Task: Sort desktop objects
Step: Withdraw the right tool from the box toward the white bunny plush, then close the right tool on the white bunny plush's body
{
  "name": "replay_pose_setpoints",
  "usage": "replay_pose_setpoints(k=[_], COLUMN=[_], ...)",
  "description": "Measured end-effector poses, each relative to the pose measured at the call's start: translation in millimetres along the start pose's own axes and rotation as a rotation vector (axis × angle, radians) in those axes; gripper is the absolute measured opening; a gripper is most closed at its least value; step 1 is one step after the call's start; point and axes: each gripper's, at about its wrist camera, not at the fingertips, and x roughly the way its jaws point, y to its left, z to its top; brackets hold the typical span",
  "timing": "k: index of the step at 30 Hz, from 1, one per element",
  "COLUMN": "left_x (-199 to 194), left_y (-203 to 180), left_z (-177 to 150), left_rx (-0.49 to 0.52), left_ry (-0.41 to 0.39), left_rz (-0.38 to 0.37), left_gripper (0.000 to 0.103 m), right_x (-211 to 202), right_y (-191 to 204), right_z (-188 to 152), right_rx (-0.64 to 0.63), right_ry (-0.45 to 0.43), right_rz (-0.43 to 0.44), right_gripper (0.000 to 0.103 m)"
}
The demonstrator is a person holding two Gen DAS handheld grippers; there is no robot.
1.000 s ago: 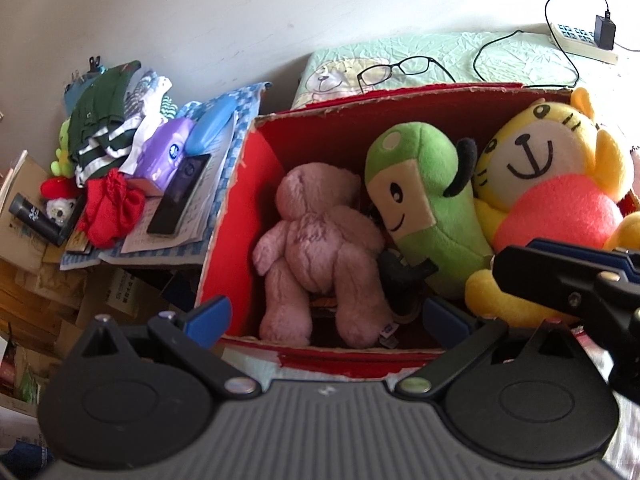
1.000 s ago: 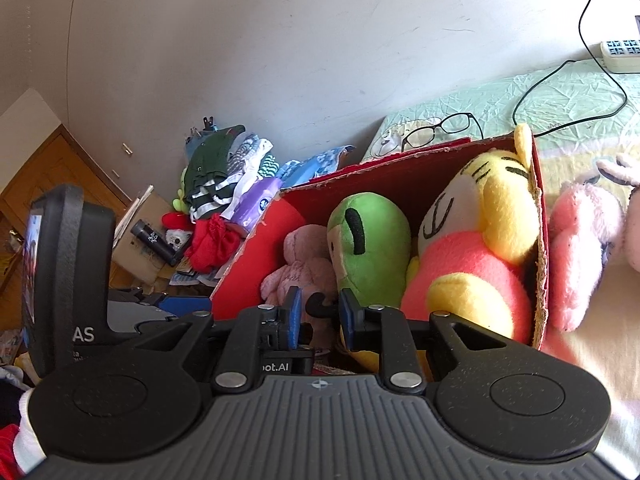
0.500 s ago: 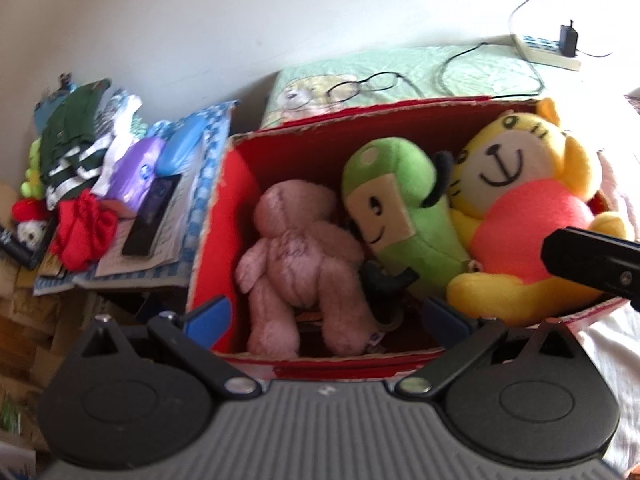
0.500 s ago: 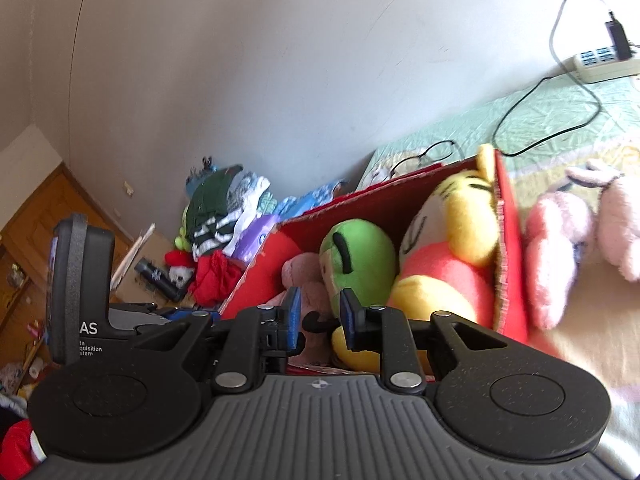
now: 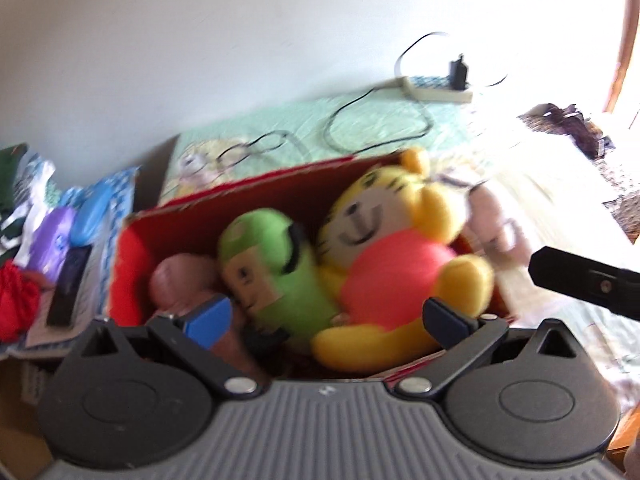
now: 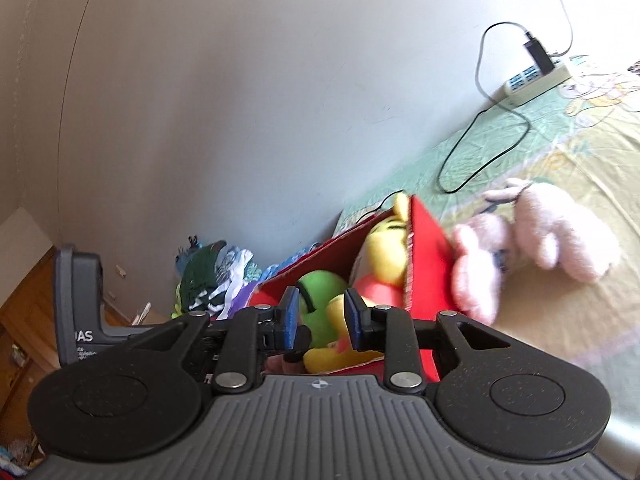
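Left gripper (image 5: pixel 326 318) jaws spread wide, right gripper (image 6: pixel 321 321) jaws narrowly parted, both empty above red box (image 5: pixel 248 190) of plush toys

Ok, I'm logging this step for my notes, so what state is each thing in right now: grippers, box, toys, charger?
left gripper: open, empty, over the box
right gripper: narrow gap between its pads, empty
red box: open-topped, holding three plush toys
yellow tiger plush: in the box, face up
green plush: in the box, leaning on the tiger
pink plush: outside the box, on the bedspread
charger: plugged into the power strip
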Motion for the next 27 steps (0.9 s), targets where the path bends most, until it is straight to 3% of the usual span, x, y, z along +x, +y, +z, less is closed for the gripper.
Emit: replay_pose_setpoints(k=[7, 11, 15, 24, 27], left_x=[5, 9, 13, 10, 0], left_y=[-43, -73, -103, -132, -128], left_z=[12, 18, 22, 28, 30], left_rx=[-0.029, -0.051, -0.039, -0.005, -0.041], left_ry=[-0.005, -0.014, -0.020, -0.121, -0.144], left_rz=[-0.202, -0.265, -0.231, 0.051, 0.014], left_gripper=[0.102, 0.102, 0.102, 0.102, 0.102], right_x=[-23, -34, -37, -37, -37], right_y=[-38, -66, -94, -129, -135], right_z=[24, 37, 48, 65, 69], right_rx=[0.024, 0.046, 0.087, 0.117, 0.116], right_ry=[0.000, 0.015, 0.045, 0.119, 0.137], right_rz=[-0.075, -0.088, -0.090, -0.056, -0.048], right_gripper=[0.028, 0.028, 0.029, 0.029, 0.029])
